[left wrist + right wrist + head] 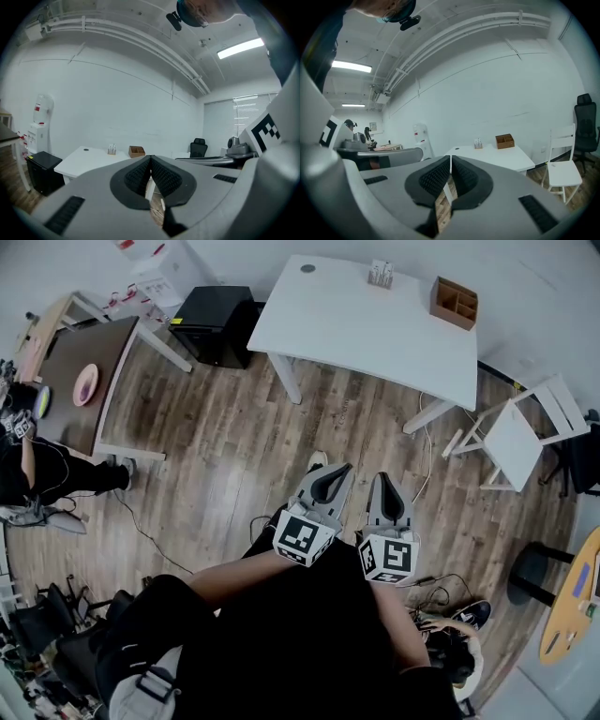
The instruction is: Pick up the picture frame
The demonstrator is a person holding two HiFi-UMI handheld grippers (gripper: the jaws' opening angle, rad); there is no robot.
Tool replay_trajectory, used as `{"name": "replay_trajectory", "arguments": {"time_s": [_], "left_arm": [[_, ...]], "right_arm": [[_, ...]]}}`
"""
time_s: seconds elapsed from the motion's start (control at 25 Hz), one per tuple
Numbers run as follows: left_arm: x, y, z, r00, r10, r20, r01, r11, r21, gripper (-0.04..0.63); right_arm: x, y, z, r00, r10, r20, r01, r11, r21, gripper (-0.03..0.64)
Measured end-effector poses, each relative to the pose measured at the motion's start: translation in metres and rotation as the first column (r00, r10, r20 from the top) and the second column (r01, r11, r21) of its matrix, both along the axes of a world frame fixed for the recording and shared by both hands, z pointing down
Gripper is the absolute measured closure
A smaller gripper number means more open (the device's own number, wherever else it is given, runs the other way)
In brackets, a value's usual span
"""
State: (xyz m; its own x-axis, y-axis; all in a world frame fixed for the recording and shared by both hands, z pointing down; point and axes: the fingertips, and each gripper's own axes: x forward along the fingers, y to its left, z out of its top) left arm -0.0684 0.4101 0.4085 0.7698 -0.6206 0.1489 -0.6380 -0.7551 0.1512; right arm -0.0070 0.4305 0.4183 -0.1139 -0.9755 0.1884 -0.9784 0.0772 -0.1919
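Note:
A white table stands across the wooden floor ahead of me. On its far side are a small pale upright item and a brown wooden box with compartments. The same two, the pale item and the box, appear far off in the left gripper view, and again as item and box in the right gripper view. I cannot tell whether the pale item is the picture frame. My left gripper and right gripper are side by side above the floor, both shut and empty, well short of the table.
A black cabinet sits left of the table and a white chair to its right. A brown table with a pink plate and a seated person are at the left. Cables trail over the floor.

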Motion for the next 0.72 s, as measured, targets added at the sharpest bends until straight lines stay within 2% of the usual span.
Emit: {"name": "replay_trajectory", "arguments": {"time_s": [0.24,0.4,0.6,0.72], "left_arm": [[0.017,-0.068,0.006,1.000,0.006,-0.008,-0.006,1.000,-0.018,0.581],[0.028,-0.125,0.008,1.000,0.003,-0.011,-0.003,0.999,-0.034,0.581],[0.007,-0.193,-0.003,0.999,-0.035,0.006,0.035,0.999,-0.026,0.581],[0.008,-0.226,-0.007,0.999,-0.035,-0.001,0.035,0.999,-0.026,0.581]], "right_arm": [[0.011,-0.066,0.007,0.998,-0.003,-0.056,0.001,1.000,-0.030,0.581],[0.024,-0.129,0.011,0.999,-0.004,-0.043,0.002,0.999,-0.044,0.581],[-0.001,-0.200,-0.002,0.998,-0.038,-0.047,0.037,0.999,-0.020,0.581],[0.016,-0.232,-0.002,0.999,-0.002,-0.036,0.000,0.999,-0.047,0.581]]}}
